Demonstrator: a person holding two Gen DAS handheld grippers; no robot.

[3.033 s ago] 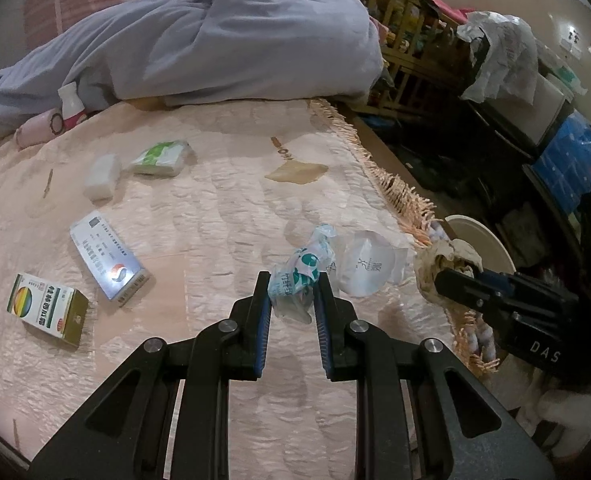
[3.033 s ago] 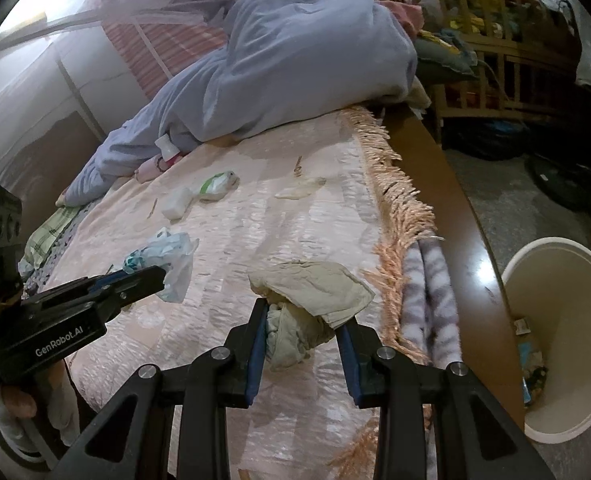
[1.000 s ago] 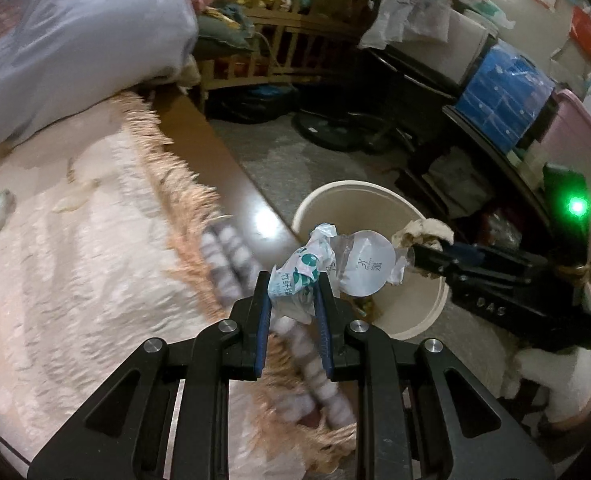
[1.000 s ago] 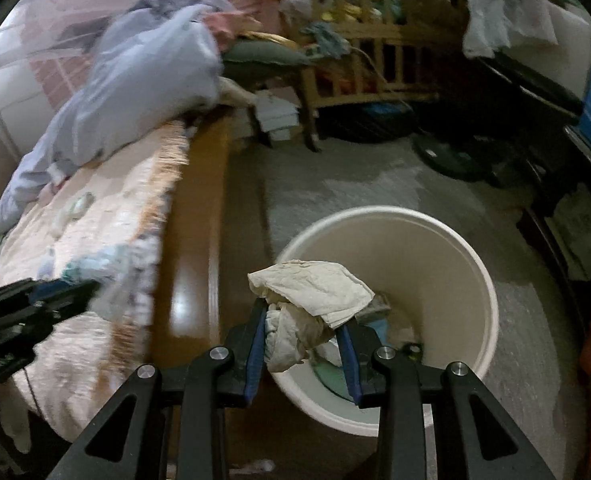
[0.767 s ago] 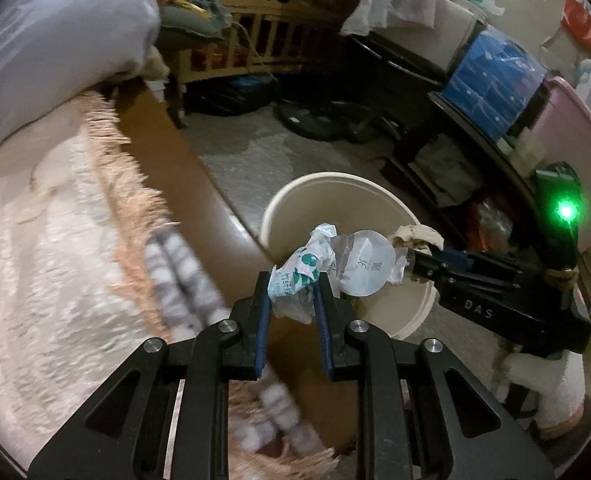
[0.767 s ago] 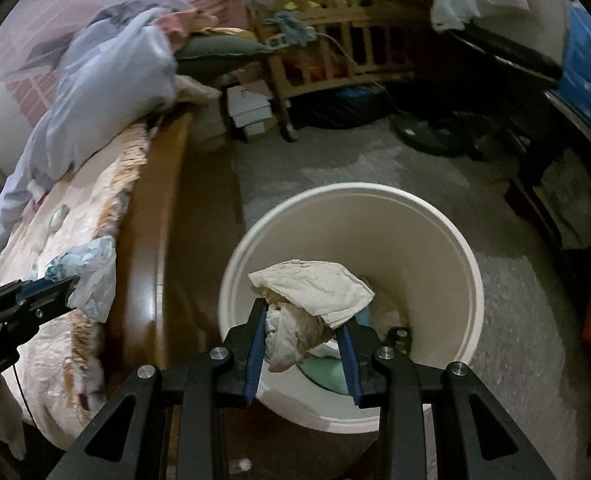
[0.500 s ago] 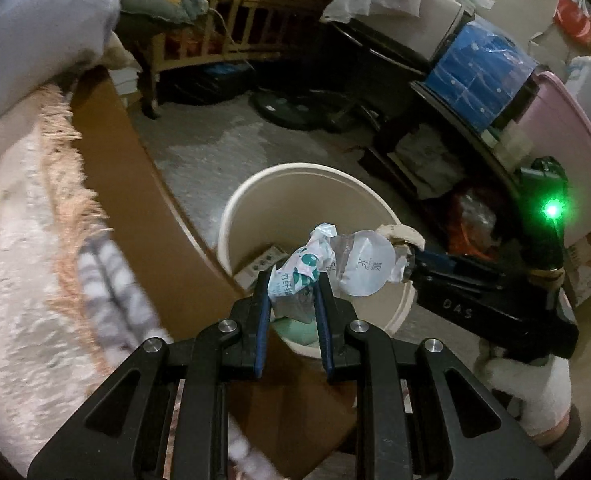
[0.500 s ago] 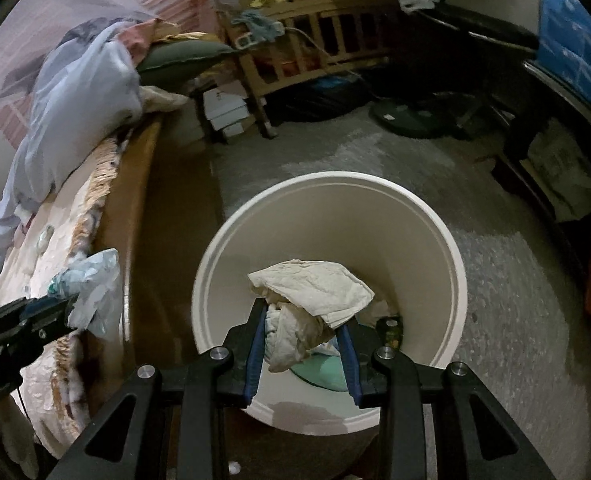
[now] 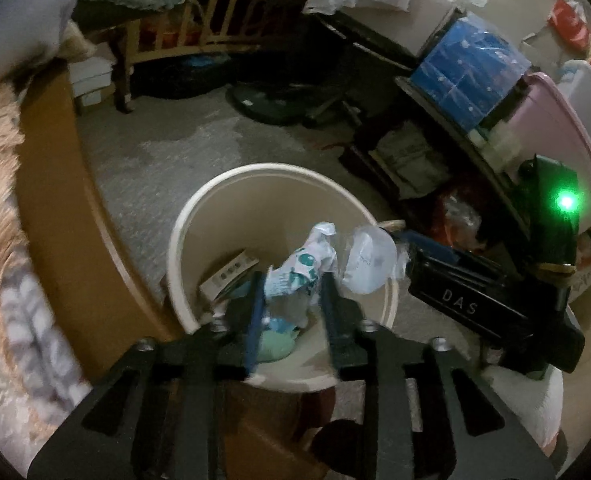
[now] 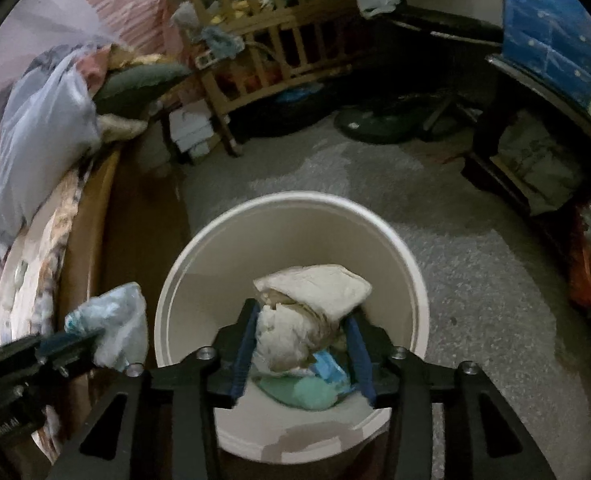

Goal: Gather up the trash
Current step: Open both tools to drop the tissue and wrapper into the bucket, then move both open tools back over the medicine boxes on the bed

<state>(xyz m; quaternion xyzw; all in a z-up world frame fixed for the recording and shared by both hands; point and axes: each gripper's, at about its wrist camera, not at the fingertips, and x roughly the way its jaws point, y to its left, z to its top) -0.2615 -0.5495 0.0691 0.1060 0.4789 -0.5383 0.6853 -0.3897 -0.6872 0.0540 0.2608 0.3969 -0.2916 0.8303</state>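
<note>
Right wrist: right hand-held gripper [image 10: 301, 350] opening, crumpled tissue [image 10: 311, 312] between its jaws over bin [image 10: 295, 204].

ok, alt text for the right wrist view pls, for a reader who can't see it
The right hand-held gripper hangs over a cream bin on a grey floor, its jaws opening around a crumpled beige tissue. At lower left the left hand-held gripper has a blue-and-white wrapper at its tip; a bed lies beyond.

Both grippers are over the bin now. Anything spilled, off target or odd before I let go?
Nothing stands out. The plastic wrapper in the opening left gripper and the crumpled tissue in the opening right gripper both hang over the bin. No trash shows on the floor around it.
</note>
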